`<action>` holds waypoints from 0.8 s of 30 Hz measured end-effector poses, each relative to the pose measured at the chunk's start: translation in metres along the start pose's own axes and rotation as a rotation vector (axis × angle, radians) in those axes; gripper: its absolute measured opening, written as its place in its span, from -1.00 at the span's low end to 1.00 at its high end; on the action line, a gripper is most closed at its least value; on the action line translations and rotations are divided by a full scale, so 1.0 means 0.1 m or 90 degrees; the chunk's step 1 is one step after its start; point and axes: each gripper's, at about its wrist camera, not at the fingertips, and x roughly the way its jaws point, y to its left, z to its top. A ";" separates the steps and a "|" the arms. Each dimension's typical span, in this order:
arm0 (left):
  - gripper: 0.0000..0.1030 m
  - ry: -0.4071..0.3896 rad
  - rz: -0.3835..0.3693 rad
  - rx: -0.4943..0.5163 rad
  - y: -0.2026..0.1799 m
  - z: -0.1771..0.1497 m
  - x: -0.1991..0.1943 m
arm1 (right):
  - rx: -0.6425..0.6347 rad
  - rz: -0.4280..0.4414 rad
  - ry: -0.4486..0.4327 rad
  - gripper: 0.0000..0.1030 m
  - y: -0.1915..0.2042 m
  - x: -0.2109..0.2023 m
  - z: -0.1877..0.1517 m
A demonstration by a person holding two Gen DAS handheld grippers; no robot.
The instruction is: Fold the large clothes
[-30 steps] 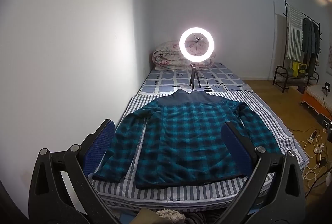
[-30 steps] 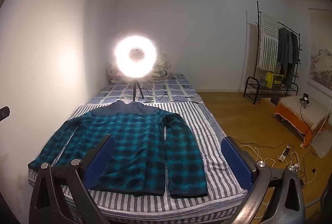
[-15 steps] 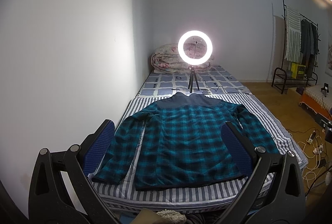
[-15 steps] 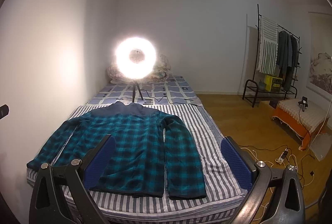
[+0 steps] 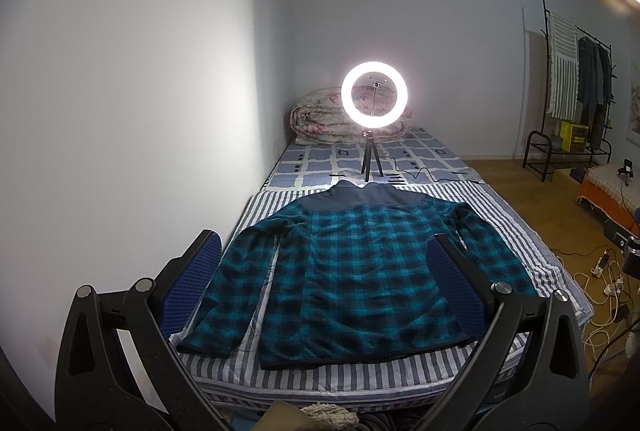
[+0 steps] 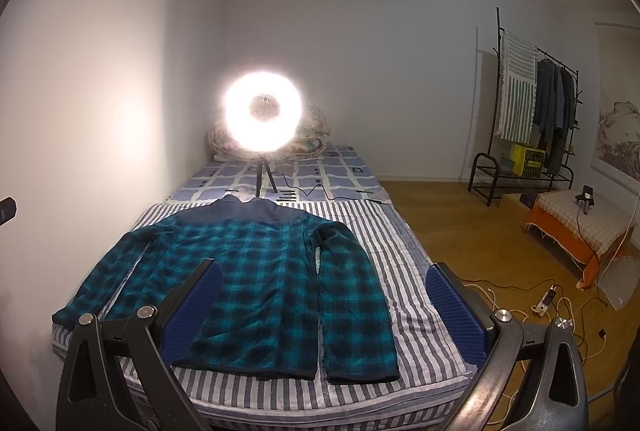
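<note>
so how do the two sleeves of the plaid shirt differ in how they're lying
The left sleeve angles outward from the body toward the wall, leaving a widening gap; the right sleeve runs nearly straight down, close beside the body. The left sleeve's cuff lies near the mattress edge by the wall; the right sleeve's cuff ends level with the hem. Both lie flat and unfolded.

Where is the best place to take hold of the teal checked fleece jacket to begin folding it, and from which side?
Probably the cuffs. The teal checked fleece jacket lies flat, collar far, on the striped bed sheet. Its cuffs lie at the near bed edge, so come from there: open left claw to the wall-side cuff, open right claw to the other.
</note>
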 end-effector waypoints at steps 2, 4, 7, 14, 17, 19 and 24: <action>1.00 0.000 0.000 0.001 -0.01 -0.01 0.01 | 0.000 0.000 0.000 0.99 0.00 0.00 0.00; 1.00 0.000 0.000 0.000 -0.01 0.00 0.01 | 0.001 -0.001 0.000 0.99 0.01 0.01 0.00; 1.00 -0.001 -0.002 0.001 -0.02 -0.01 -0.01 | 0.000 0.000 0.000 0.99 0.01 0.01 0.00; 1.00 -0.002 -0.004 0.002 -0.05 -0.03 -0.02 | -0.001 -0.001 0.001 0.99 -0.01 0.01 -0.01; 1.00 0.001 -0.005 0.003 -0.07 -0.04 -0.02 | -0.001 -0.002 0.001 1.00 -0.01 0.01 -0.01; 1.00 0.000 -0.004 0.004 -0.07 -0.04 -0.02 | 0.000 -0.001 0.001 0.99 -0.01 0.00 -0.02; 1.00 0.000 -0.001 0.002 -0.07 -0.07 -0.03 | -0.005 0.000 -0.003 0.99 0.00 -0.01 -0.02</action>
